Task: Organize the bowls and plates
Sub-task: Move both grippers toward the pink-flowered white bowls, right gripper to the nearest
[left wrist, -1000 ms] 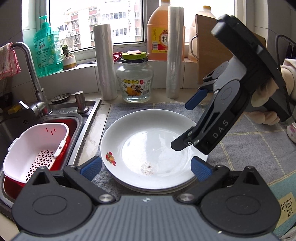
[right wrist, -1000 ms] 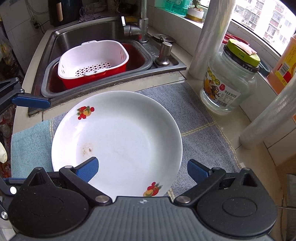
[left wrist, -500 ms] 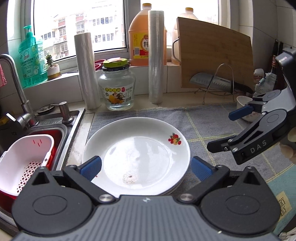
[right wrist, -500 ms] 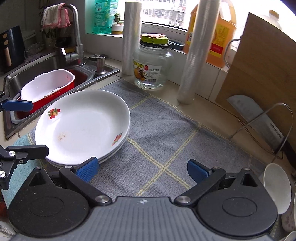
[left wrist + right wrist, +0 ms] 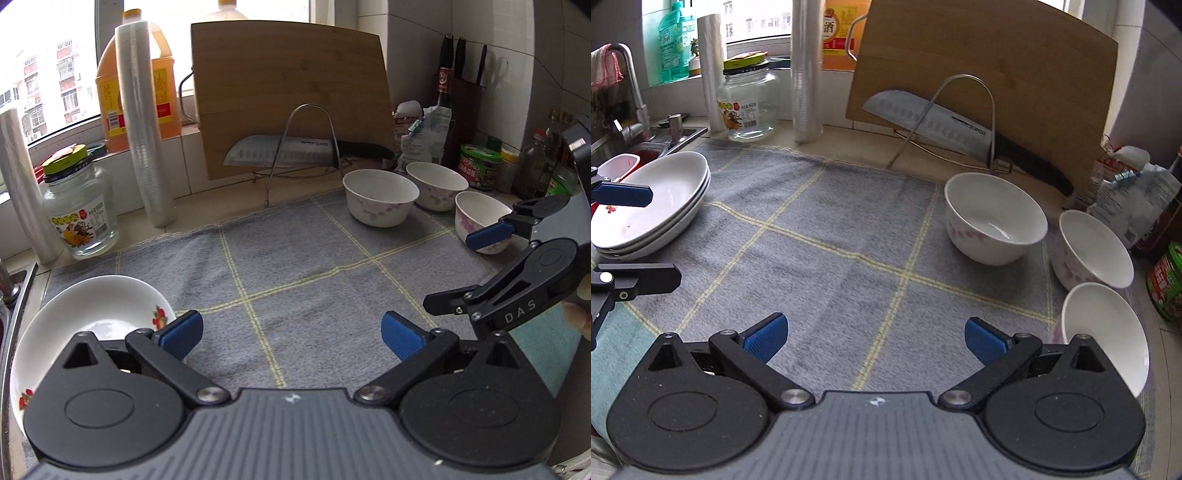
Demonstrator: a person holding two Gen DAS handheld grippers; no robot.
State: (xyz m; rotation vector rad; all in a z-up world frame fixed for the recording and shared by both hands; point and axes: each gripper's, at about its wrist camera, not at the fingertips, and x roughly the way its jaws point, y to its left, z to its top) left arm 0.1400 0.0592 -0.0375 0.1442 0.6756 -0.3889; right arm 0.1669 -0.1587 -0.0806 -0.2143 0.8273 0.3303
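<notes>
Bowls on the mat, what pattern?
White bowls with pinkish-purple floral print on the outside; clearest in the right wrist view.

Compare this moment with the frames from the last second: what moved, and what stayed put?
Both grippers swung rightward, away from the sink and the plate stack toward the three bowls. The left gripper and right gripper stayed open and empty; nothing was grasped or released. The plates remain stacked on the grey mat, and the bowls are untouched.
</notes>
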